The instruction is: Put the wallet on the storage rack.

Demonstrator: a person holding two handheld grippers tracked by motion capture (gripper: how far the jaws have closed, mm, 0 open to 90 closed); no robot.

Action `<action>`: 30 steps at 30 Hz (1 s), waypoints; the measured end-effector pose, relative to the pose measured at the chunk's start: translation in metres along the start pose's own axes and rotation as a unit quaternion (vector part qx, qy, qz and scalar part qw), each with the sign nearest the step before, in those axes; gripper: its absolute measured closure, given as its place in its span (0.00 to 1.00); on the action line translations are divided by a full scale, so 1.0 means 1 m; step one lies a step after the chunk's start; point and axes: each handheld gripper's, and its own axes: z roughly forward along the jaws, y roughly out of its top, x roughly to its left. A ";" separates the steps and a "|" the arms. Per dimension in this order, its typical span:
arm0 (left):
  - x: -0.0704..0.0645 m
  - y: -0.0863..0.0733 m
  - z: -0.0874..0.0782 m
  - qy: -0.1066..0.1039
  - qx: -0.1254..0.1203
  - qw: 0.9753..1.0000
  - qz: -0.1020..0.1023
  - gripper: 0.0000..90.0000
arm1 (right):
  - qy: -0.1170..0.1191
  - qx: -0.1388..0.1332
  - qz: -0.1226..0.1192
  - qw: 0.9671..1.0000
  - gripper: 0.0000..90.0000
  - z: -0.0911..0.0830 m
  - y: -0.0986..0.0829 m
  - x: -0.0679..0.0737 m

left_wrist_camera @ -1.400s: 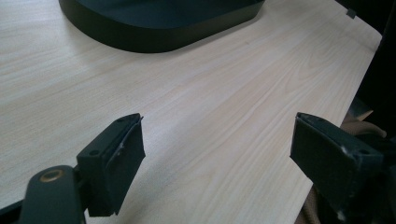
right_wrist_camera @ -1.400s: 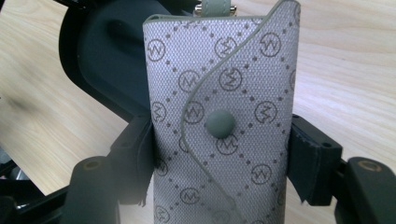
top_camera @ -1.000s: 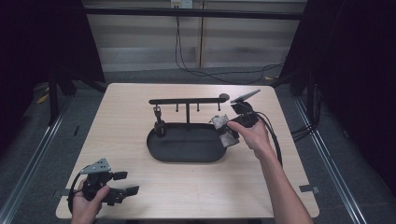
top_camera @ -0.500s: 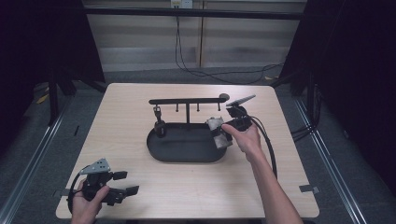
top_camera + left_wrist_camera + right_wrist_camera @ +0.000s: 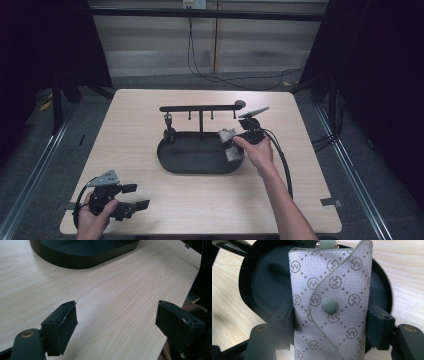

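A grey monogram-patterned pouch [image 5: 332, 290] with a round snap button sits between the jaws of my right gripper [image 5: 329, 325], which is shut on its lower half. In the high view this pouch [image 5: 229, 142] hangs over the right end of the black oval tray [image 5: 200, 170], with my right gripper [image 5: 236, 145] reaching in from the right. A black rack [image 5: 200, 108] with hooks stands at the tray's back edge. A small dark item [image 5: 169, 131] hangs from its left hook. My left gripper [image 5: 136, 196] rests open near the table's front left corner, its jaws wide apart over bare wood [image 5: 116, 325].
The light wooden table [image 5: 310, 165] has edges close to my left gripper at the front. The tray's rim [image 5: 82, 262] lies ahead of the left gripper. Cables [image 5: 280, 160] trail from the right gripper across the table's right side. Dark floor and frames surround the table.
My right gripper has carried the pouch a little to the left and nearer, further over the tray's right end. The left gripper has stayed put.
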 end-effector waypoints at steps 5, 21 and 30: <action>0.000 0.000 -0.001 -0.002 -0.003 1.000 -0.002 0.19 | 0.001 -0.003 0.005 1.000 0.37 0.010 0.001 0.002; 0.000 0.000 -0.001 0.000 -0.004 1.000 0.000 0.19 | -0.032 0.025 -0.014 0.999 0.36 0.040 -0.003 0.003; 0.000 0.000 -0.001 0.000 -0.002 1.000 0.000 0.19 | -0.035 0.017 -0.017 0.999 0.35 0.044 -0.004 0.004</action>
